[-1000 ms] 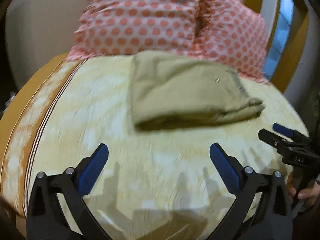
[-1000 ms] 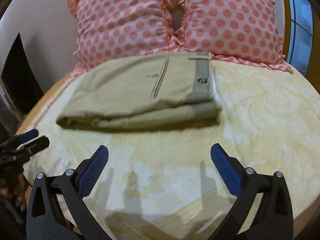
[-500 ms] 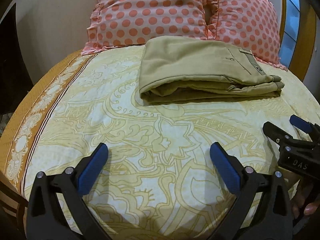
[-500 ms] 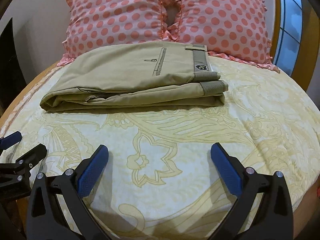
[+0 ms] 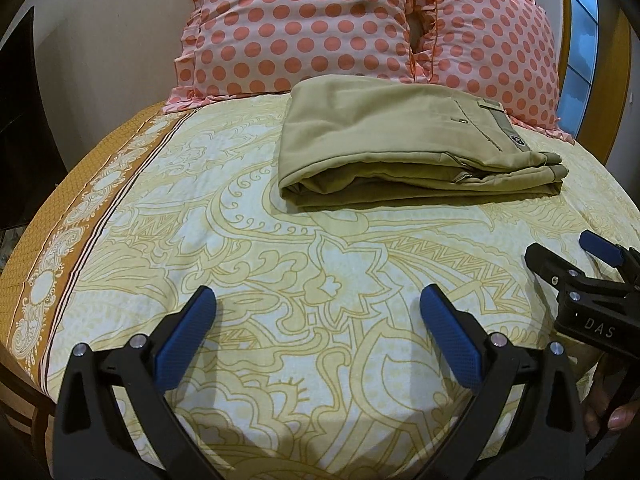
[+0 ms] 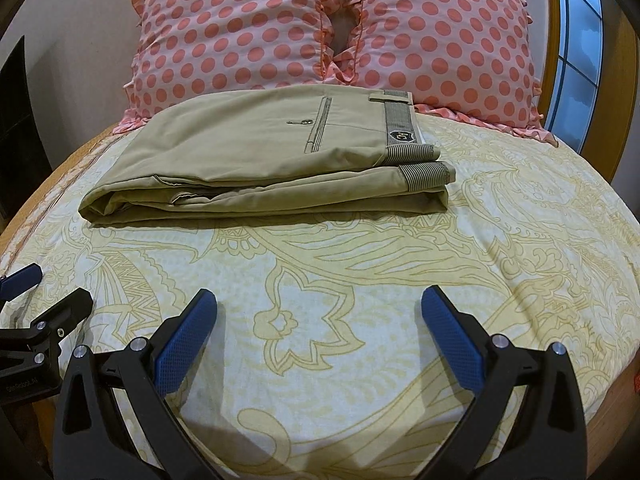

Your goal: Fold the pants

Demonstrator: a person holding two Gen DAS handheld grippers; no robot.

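Pants (image 6: pixel 256 152) folded in compact stack on bed (image 6: pixel 360 272), against pillows (image 6: pixel 320 28). Both views pulled back and steadied versus a second ago. Left tool (image 5: pixel 318 316) and right tool (image 6: pixel 319 316) gaping, empty, well short of stack. Fold looks finished.

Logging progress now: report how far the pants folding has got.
Done: the khaki pants lie folded in a stacked bundle on the bedsheet, in front of the pillows. In hand: nothing; left gripper and right gripper hover with jaws open. Left: seemingly nothing.
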